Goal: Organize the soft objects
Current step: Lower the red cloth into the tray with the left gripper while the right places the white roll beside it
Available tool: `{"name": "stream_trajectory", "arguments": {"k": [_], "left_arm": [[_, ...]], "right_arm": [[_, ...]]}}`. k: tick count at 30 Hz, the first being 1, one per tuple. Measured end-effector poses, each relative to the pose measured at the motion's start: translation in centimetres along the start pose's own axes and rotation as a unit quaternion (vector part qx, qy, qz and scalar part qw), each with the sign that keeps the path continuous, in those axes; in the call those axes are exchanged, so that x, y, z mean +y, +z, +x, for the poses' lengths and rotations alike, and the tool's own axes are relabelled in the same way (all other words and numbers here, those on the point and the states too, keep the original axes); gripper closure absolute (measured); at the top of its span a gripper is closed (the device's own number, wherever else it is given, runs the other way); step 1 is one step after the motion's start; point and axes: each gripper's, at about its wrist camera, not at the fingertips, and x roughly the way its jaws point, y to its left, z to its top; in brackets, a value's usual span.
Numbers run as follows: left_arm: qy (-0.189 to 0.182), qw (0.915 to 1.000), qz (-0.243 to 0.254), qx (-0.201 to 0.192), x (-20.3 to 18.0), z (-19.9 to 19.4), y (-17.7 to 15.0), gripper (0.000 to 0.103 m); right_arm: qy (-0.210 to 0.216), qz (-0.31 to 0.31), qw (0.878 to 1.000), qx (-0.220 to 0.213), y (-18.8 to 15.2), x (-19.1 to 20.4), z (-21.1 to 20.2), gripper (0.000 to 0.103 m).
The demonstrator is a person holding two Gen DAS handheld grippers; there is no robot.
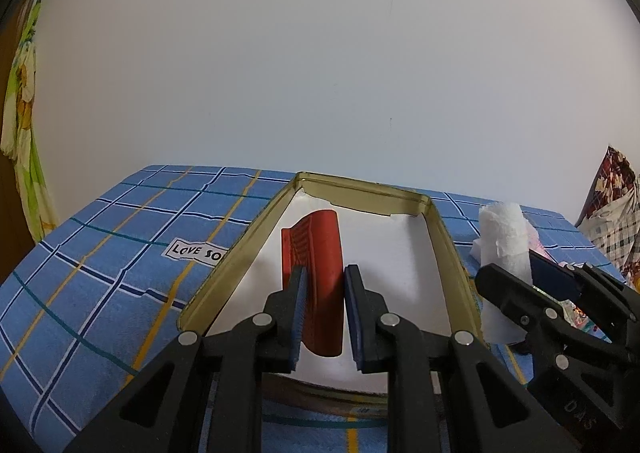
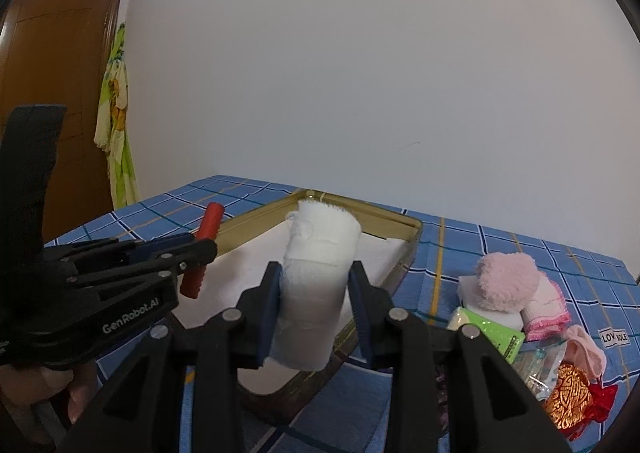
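Observation:
My left gripper [image 1: 325,270] is shut on a red ribbed roll [image 1: 320,233], held upright over the white lining of a shallow gold-rimmed tin [image 1: 454,257]. From the right wrist view this red roll [image 2: 211,219] sticks up out of the left gripper [image 2: 200,247] above the tin's left rim. A white rolled cloth [image 2: 320,253] stands pinched between the blue pads of my right gripper [image 2: 316,269], above the tin's near right corner [image 2: 412,249]. The left wrist view shows the white roll [image 1: 504,237] and the right gripper [image 1: 512,269] just outside the tin's right wall.
A blue checked bedspread [image 1: 100,273] lies under everything. Right of the tin sit a pink fluffy ball [image 2: 506,281], a white block [image 2: 468,289], a green packet [image 2: 492,333], a pink lace cloth [image 2: 548,305] and a red-gold pouch [image 2: 568,397]. A white wall rises behind; a door stands far left.

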Motion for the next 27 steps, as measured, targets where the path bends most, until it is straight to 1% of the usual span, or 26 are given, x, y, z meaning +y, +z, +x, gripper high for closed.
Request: {"name": "stream_trajectory", "arguments": {"k": [6, 12, 19, 23, 27], "left_arm": [[-0.008, 0.9999, 0.002, 0.008, 0.3, 0.6, 0.3, 0.082], [-0.019, 0.9995, 0.001, 0.024, 0.6, 1.4, 0.9, 0.082], [-0.041, 0.9978, 0.003, 0.053, 0.6, 2.5, 2.2, 0.082], [-0.06, 0.995, 0.004, 0.08, 0.5, 3.5, 3.6, 0.082], [-0.067, 0.9923, 0.011, 0.103, 0.4, 5.2, 5.2, 0.082]], "right_arm": [[0.006, 0.005, 1.0, 0.007, 0.1, -0.1, 0.7, 0.069], [0.013, 0.011, 1.0, 0.019, 0.2, -0.3, 1.4, 0.069], [0.031, 0.029, 0.999, 0.032, 1.5, -1.3, 2.2, 0.069], [0.038, 0.041, 0.997, 0.043, 2.8, -2.2, 3.4, 0.069], [0.038, 0.047, 0.996, 0.065, 3.8, -3.0, 5.6, 0.069]]}}
